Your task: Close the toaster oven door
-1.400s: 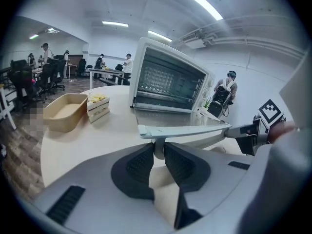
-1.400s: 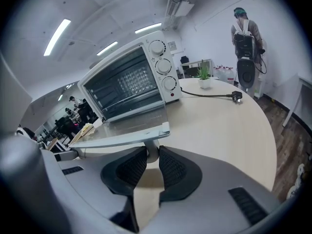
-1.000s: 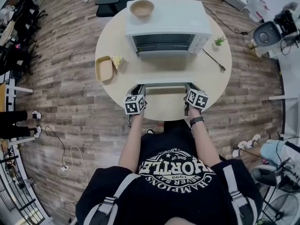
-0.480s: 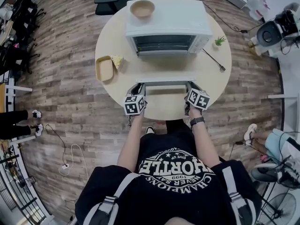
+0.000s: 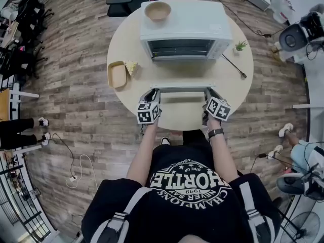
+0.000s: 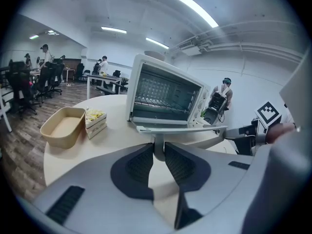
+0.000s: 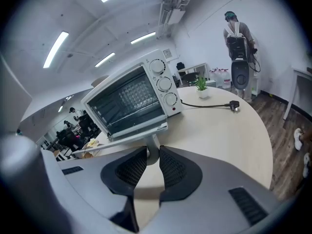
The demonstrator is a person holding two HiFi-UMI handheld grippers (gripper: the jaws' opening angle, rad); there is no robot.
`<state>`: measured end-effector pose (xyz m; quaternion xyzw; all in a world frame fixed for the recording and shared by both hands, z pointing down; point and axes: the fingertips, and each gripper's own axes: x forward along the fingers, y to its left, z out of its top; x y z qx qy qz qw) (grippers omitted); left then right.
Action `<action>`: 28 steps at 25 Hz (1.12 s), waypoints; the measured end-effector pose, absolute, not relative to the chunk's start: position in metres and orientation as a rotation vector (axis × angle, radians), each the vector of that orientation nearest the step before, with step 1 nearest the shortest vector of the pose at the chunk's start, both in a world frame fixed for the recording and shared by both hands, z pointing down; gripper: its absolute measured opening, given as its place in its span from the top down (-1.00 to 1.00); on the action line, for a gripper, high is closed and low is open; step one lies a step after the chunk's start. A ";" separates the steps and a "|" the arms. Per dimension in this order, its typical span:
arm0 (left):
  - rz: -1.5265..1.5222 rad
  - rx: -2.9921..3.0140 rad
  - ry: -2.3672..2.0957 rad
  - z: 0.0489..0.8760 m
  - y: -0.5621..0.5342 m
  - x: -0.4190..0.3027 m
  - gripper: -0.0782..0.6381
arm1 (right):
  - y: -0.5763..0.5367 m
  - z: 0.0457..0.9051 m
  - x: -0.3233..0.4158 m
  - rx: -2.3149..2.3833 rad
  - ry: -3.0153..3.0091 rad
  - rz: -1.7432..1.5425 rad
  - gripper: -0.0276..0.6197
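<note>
A white toaster oven (image 5: 186,32) stands at the back of the round table (image 5: 182,119). Its door (image 5: 182,87) hangs open and lies about level toward me. Along the door's front edge runs the handle bar (image 6: 183,129). My left gripper (image 5: 152,96) is shut on the handle's left post (image 6: 158,147), the ribbed pads pressing both sides. My right gripper (image 5: 209,96) is shut on the right post (image 7: 152,152) in the same way. The oven cavity and its rack (image 7: 127,101) show through the opening.
A tan tray (image 5: 117,75) and a sandwich wedge (image 5: 131,66) lie left of the oven. A bowl (image 5: 157,10) sits on the oven top. A small potted plant (image 5: 241,45) and a loose power cord (image 5: 234,67) lie on the right. People stand in the background.
Both grippers keep their hold on the handle posts and the door stays about level. Only the head view has shifted a little.
</note>
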<state>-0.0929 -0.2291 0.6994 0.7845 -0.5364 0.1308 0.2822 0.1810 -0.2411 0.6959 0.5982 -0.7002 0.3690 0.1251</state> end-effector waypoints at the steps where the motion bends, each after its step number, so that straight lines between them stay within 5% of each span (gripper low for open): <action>1: 0.347 2.101 -1.440 0.699 -0.230 -0.093 0.53 | -0.242 0.695 0.181 1.739 -2.045 1.084 0.62; 28: 0.282 2.106 -1.422 0.673 -0.242 -0.096 0.51 | -0.255 0.668 0.176 1.710 -2.130 1.011 0.60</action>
